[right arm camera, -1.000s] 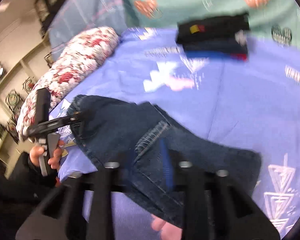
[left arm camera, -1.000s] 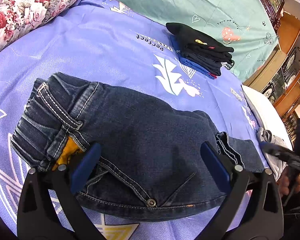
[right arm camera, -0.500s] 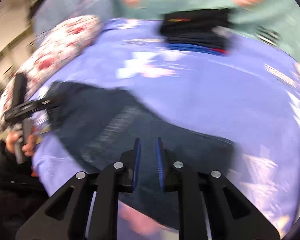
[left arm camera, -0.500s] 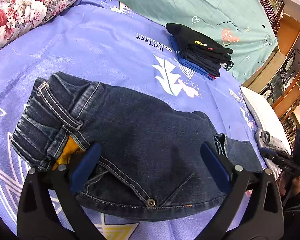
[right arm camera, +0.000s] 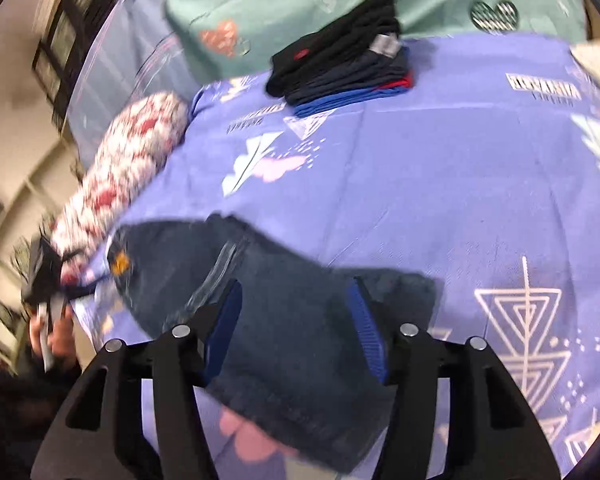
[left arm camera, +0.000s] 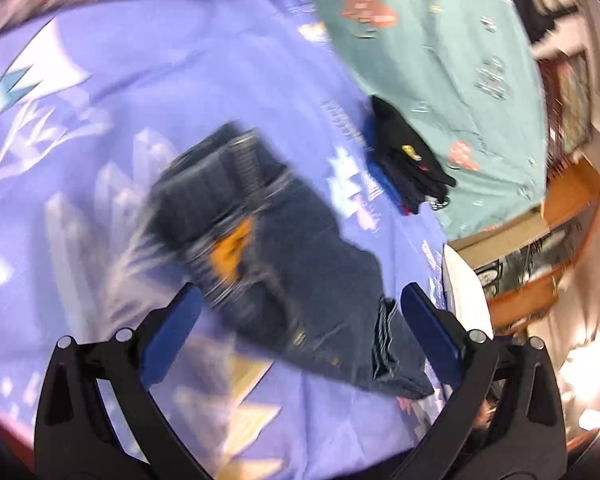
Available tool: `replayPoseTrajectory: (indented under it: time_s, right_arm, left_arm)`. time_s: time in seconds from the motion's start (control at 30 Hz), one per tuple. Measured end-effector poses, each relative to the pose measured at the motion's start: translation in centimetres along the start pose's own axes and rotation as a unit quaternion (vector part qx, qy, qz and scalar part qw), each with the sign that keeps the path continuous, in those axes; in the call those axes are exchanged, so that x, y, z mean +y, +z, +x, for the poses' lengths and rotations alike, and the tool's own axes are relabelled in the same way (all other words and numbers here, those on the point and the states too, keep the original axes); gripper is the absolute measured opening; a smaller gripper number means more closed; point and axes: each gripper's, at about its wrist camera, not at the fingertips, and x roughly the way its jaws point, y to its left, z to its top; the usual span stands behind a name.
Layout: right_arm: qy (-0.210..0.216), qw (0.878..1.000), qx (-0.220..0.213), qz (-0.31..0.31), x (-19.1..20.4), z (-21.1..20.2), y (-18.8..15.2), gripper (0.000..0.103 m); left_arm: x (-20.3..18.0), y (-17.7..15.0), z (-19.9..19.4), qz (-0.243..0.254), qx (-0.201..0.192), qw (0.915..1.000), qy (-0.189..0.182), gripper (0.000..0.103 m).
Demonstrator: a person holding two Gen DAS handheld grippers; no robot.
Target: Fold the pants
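Here the folded jeans lie on the purple bedsheet, with a stack of folded dark clothes at two o'clock of them near the teal sheet and a floral pillow at ten o'clock in the right view. The left claw hangs wide open and empty above the jeans. The right claw is opening, denim between its jaws but not pressed. Motion blur smears the waistband, and a hand at eight o'clock is barely legible
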Motion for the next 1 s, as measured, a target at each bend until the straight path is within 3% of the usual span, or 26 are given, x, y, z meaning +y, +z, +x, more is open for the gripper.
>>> replayPoseTrajectory:
  time_s: [0.1, 0.33, 0.5, 0.6, 0.67, 0.73, 0.77, 0.9, 0.97, 1.0]
  right_arm:
    - [0.024, 0.998, -0.005, 0.063, -3.2, 1.6, 0.4, 0.057]
    - [0.074, 0.990, -0.028, 0.116, -5.9, 1.8, -0.1, 0.059]
    - [0.074, 0.989, -0.045, 0.117, -6.0, 0.4, 0.0, 0.063]
    - [0.074, 0.991, -0.042, 0.107, -5.6, 0.5, 0.0, 0.063]
    - [0.073, 0.991, -0.040, 0.105, -5.6, 0.6, 0.0, 0.063]
    - [0.074, 0.991, -0.040, 0.108, -5.7, 0.6, 0.0, 0.063]
    - [0.075, 0.990, -0.039, 0.111, -5.8, 0.7, -0.1, 0.063]
    - [0.076, 0.990, -0.037, 0.116, -6.0, 0.7, 0.0, 0.063]
    - [0.075, 0.990, -0.037, 0.115, -6.0, 0.6, -0.1, 0.063]
    - [0.075, 0.990, -0.037, 0.116, -6.0, 0.6, -0.1, 0.063]
  left_arm:
    - [1.5, -0.5, 0.5, -0.043, 0.020, 0.9987, 0.020, 0.101]
    - [0.2, 3.1, 5.5, -0.031, 0.013, 0.9954, 0.090, 0.101]
    - [1.6, 5.3, 6.4, -0.116, 0.003, 0.9905, 0.073, 0.101]
    - [1.1, 4.7, 6.2, -0.106, -0.017, 0.9915, 0.074, 0.098]
    - [0.9, 3.6, 6.2, -0.092, -0.024, 0.9920, 0.083, 0.066]
    - [1.4, 3.0, 6.2, -0.102, -0.028, 0.9919, 0.070, 0.053]
    - [1.6, 2.9, 6.0, -0.107, -0.033, 0.9915, 0.067, 0.052]
    - [1.3, 3.3, 6.4, -0.111, -0.032, 0.9906, 0.074, 0.058]
    - [0.4, 4.0, 7.1, -0.105, -0.025, 0.9922, 0.062, 0.091]
    - [-0.4, 4.4, 7.6, -0.094, -0.022, 0.9932, 0.065, 0.099]
